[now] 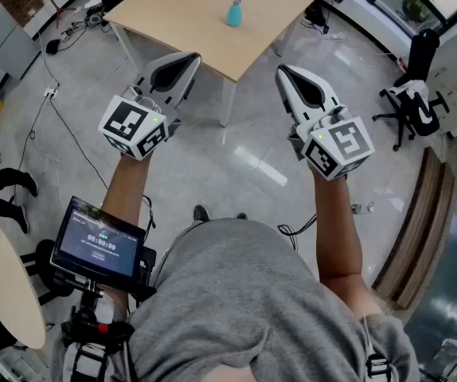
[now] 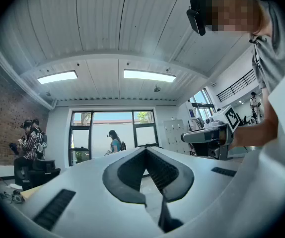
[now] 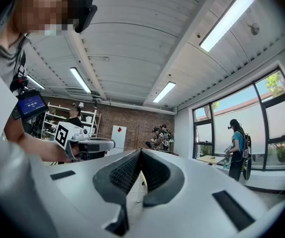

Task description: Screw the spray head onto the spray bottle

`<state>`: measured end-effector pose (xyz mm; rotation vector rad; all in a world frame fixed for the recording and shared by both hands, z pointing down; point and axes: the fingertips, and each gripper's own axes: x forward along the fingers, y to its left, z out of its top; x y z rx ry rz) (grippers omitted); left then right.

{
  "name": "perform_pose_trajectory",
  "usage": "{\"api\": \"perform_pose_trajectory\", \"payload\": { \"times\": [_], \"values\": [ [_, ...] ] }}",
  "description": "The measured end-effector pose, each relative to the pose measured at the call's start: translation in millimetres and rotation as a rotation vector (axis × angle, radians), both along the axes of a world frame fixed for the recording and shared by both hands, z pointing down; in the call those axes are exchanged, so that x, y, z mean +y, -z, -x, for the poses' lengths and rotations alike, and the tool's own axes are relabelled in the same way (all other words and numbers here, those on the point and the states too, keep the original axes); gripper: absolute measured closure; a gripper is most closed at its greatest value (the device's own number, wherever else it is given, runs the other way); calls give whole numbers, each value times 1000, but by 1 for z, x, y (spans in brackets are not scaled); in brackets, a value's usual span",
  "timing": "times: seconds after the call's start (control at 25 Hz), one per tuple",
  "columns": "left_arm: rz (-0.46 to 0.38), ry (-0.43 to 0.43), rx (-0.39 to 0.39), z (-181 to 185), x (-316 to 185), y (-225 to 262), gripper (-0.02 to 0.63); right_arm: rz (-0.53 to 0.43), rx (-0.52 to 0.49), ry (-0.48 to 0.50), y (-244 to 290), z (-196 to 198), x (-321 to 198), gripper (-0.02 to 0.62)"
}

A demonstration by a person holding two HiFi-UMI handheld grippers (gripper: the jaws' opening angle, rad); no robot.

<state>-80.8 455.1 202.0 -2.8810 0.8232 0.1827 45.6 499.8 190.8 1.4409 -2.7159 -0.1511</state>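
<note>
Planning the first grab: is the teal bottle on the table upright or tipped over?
Upright. In the head view the teal bottle stands on its base on the wooden table, narrow top pointing up.

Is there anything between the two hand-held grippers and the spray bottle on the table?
Nothing visible does. The spray bottle stands alone on the table. Only floor and the table's near edge lie between it and the left hand-held gripper and the right hand-held gripper, both shut and empty.
</note>
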Motion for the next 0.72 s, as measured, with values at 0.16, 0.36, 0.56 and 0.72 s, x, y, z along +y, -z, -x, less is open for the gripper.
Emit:
{"api": "perform_pose_trajectory", "payload": {
  "times": [0.16,0.36,0.56,0.72],
  "values": [
    [2,-1,1,-1,-2,-1,601,-2,4,0,-1,-1,-1,590],
    [3,-1,5,-1,-2,-1,603,1,6,-6,-1,-2,-2,591],
    [4,1,8,-2,-4,-1,601,-5,2,-6,-2,-3,-3,591],
    [6,4,8,-1,-4,-2,601,-6,-69,-25,0,-9,-5,589]
  ]
}}
